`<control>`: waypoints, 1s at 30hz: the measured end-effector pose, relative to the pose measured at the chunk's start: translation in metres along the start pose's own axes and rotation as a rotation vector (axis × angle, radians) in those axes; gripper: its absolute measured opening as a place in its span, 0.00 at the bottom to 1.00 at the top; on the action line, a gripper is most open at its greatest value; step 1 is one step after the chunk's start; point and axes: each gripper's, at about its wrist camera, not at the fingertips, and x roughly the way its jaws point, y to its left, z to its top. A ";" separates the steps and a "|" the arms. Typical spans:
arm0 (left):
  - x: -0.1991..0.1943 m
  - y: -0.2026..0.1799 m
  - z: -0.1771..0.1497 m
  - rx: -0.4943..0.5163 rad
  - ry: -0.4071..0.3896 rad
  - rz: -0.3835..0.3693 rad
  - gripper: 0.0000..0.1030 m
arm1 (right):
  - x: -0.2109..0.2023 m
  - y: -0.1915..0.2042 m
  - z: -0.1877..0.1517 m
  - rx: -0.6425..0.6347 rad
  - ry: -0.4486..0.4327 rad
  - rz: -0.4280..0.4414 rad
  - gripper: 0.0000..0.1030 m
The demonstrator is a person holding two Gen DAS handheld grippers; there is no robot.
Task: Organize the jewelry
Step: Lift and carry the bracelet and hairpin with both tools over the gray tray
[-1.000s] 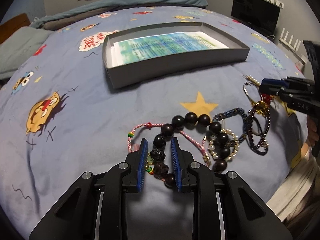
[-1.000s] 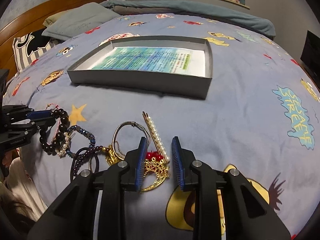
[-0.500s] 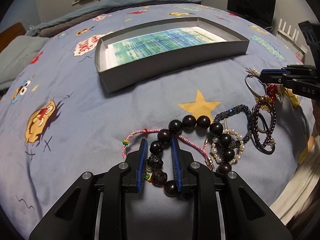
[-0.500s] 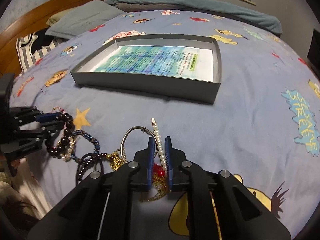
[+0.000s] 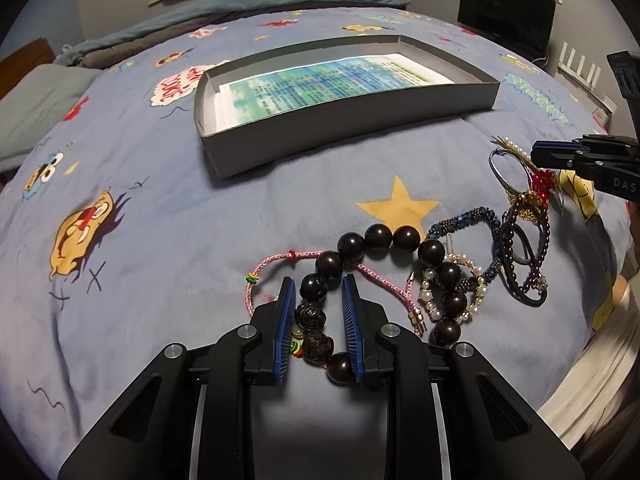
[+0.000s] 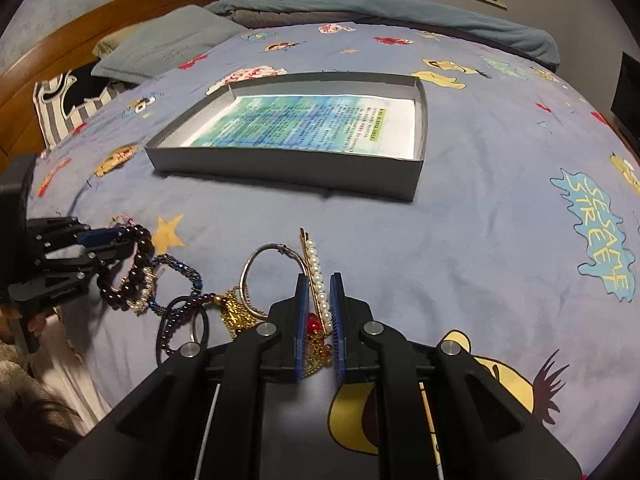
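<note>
A dark wooden bead bracelet (image 5: 380, 238) lies on the blue cartoon bedspread. Its near beads sit between the blue pads of my left gripper (image 5: 316, 280), which is shut on them. A pink cord bracelet (image 5: 272, 260) lies under it. To the right are a pearl bracelet (image 5: 476, 304), a blue beaded bracelet (image 5: 464, 220) and a purple bead string (image 5: 540, 248). My right gripper (image 6: 319, 276) is shut on a pearl hair clip (image 6: 314, 258), with a red-and-gold ornament (image 6: 314, 326) between the pads too. A silver hoop (image 6: 260, 256) lies just to its left.
An open grey box (image 5: 348, 136) lined with a printed blue-green sheet sits further up the bed. Pillows (image 6: 168, 44) and a wooden headboard (image 6: 100, 32) are at the far left, a dark monitor (image 5: 504, 16) by the wall. A person's clothing (image 5: 592, 380) shows at the bed's edge.
The right gripper's jaws have closed from wide apart onto the pearl hair clip. The left gripper keeps the same hold around the dark beads.
</note>
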 end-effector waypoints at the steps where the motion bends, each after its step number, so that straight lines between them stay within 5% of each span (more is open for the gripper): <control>1: 0.001 0.000 0.000 0.000 0.002 0.000 0.25 | 0.003 -0.001 0.000 0.000 0.008 -0.001 0.11; 7: 0.004 -0.002 0.002 0.007 -0.006 0.008 0.23 | 0.013 0.004 -0.001 -0.028 0.034 0.007 0.10; 9: -0.004 0.000 0.003 -0.006 -0.028 -0.021 0.15 | 0.007 0.003 0.000 -0.019 0.014 0.011 0.06; 16: -0.045 -0.003 0.014 0.014 -0.122 -0.068 0.15 | -0.021 -0.005 0.010 0.022 -0.063 0.042 0.06; 30: -0.112 -0.001 0.080 0.078 -0.311 -0.062 0.15 | -0.054 -0.008 0.063 0.015 -0.182 0.052 0.06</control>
